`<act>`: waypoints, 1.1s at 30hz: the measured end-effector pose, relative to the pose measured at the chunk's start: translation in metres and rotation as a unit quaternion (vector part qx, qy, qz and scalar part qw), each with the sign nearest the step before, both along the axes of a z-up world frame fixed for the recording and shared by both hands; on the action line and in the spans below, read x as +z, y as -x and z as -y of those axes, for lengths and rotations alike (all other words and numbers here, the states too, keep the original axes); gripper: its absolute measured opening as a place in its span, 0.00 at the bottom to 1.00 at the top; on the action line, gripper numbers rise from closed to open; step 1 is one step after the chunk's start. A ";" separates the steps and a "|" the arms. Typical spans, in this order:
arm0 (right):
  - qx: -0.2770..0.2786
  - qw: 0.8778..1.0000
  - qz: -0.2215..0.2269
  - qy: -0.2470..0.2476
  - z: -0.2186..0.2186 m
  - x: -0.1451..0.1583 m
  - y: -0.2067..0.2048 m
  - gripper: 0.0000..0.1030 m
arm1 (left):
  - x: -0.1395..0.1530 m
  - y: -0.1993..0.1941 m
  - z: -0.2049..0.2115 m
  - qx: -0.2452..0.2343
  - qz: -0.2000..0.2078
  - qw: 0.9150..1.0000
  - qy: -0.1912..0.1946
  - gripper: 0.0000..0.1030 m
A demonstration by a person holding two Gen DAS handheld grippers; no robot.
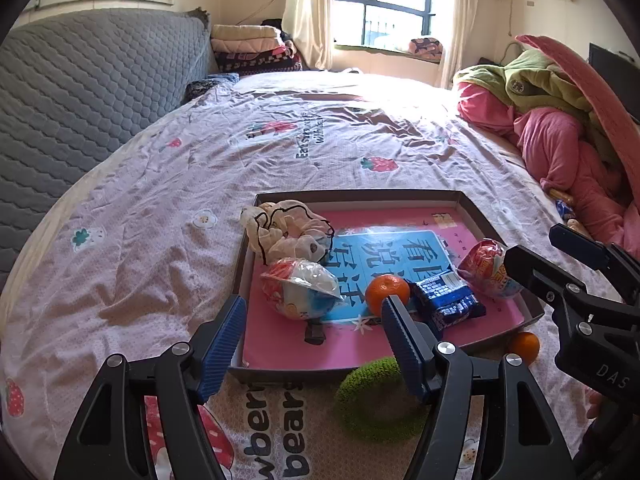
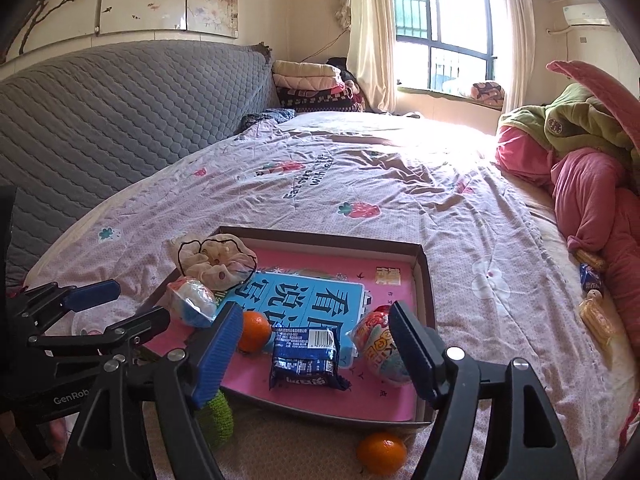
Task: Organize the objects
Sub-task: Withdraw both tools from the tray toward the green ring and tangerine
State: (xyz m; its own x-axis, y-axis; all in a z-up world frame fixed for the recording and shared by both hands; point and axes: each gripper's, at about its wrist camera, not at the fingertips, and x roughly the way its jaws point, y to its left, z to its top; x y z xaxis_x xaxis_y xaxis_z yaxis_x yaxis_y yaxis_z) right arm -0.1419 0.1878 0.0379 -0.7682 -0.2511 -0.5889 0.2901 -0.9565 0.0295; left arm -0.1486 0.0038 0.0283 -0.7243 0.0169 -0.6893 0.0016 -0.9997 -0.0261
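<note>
A shallow box tray (image 1: 360, 196) (image 2: 426, 276) with a pink book lining lies on the bed. In it are a cream scrunchie (image 1: 284, 228) (image 2: 218, 262), two wrapped toy eggs (image 1: 300, 288) (image 1: 486, 268) (image 2: 380, 344), a tangerine (image 1: 386, 288) (image 2: 254, 330) and a blue snack pack (image 1: 448, 300) (image 2: 306, 356). A green knitted ring (image 1: 376, 398) (image 2: 218, 412) and a second tangerine (image 1: 524, 346) (image 2: 380, 452) lie on the sheet before the tray. My left gripper (image 1: 312, 348) is open and empty above the tray's near edge. My right gripper (image 2: 316, 354) is open and empty, its fingers either side of the snack pack.
Pink and green bedding (image 1: 560, 128) is piled on the right. A grey quilted headboard (image 1: 80, 92) runs along the left. Folded blankets (image 1: 252, 46) sit at the far end. Small snack packets (image 2: 592, 300) lie by the pink bedding.
</note>
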 end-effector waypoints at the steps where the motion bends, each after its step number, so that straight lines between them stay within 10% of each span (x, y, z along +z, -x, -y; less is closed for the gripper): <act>1: -0.001 1.000 -0.001 0.000 -0.002 0.002 -0.002 0.73 | 0.001 -0.002 0.000 0.000 -0.001 1.000 0.000 0.70; 33: -0.022 0.999 0.013 -0.036 -0.024 -0.021 -0.067 0.76 | -0.011 -0.055 -0.019 -0.024 0.015 1.000 -0.014 0.70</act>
